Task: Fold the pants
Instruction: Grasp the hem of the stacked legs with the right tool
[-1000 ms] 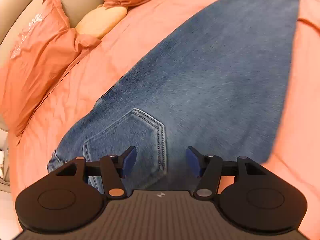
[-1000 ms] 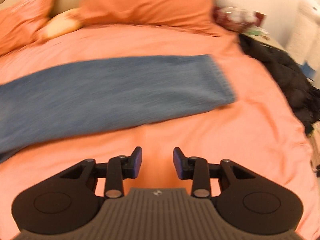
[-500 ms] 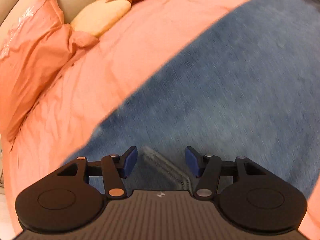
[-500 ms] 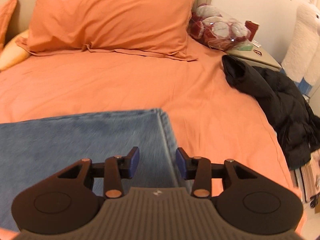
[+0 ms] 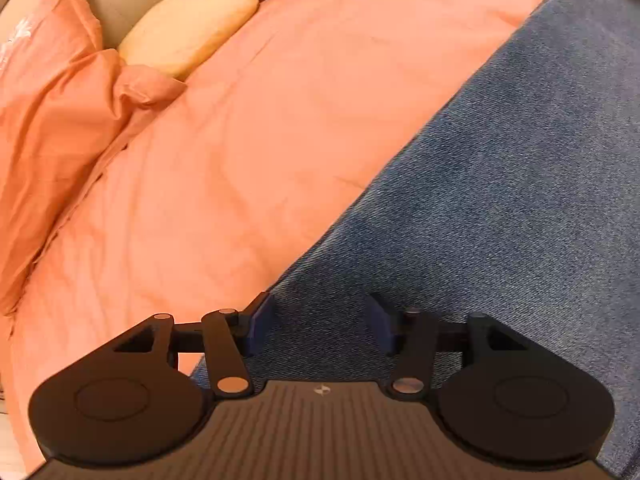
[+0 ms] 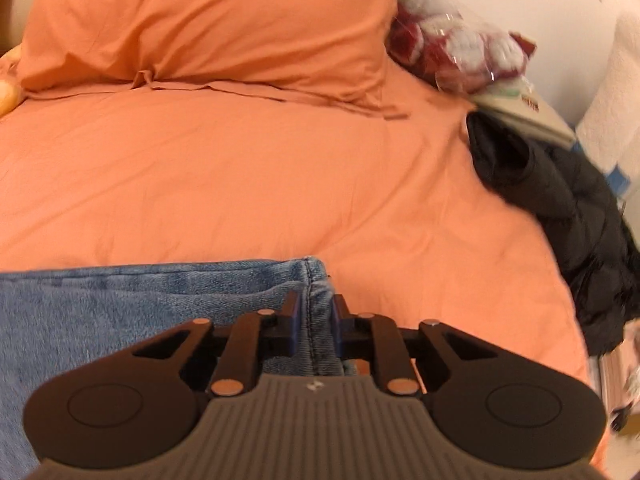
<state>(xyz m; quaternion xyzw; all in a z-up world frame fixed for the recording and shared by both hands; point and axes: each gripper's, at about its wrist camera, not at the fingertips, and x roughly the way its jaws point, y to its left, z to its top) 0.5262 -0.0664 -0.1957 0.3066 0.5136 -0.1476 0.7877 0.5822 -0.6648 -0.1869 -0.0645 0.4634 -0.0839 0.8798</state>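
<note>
Pants point(image 6: 120, 304) lay flat on the orange bedsheet point(image 6: 240, 180). Right gripper point(image 6: 316, 320): jaws closing, pinching the bunched hem corner of the leg between the pads. Left gripper point(image 5: 320, 322): jaws spread and closing, over the denim point(image 5: 500, 200) near its edge, fabric under the gap, no pad seen pressing on it. Pillow point(image 6: 200, 20) well ahead of the right gripper; black jacket point(image 6: 560, 208) off to its right.

- Jeans point(image 5: 500, 208) lie flat on orange bedsheet point(image 5: 248, 152), edge running diagonally.
- Left gripper point(image 5: 318, 326) over the jeans' edge, jaws apart and closing, denim beneath them, pads not pressing it.
- Yellow cushion point(image 5: 192, 36) and orange pillow point(image 5: 44, 120) upper left.
</note>
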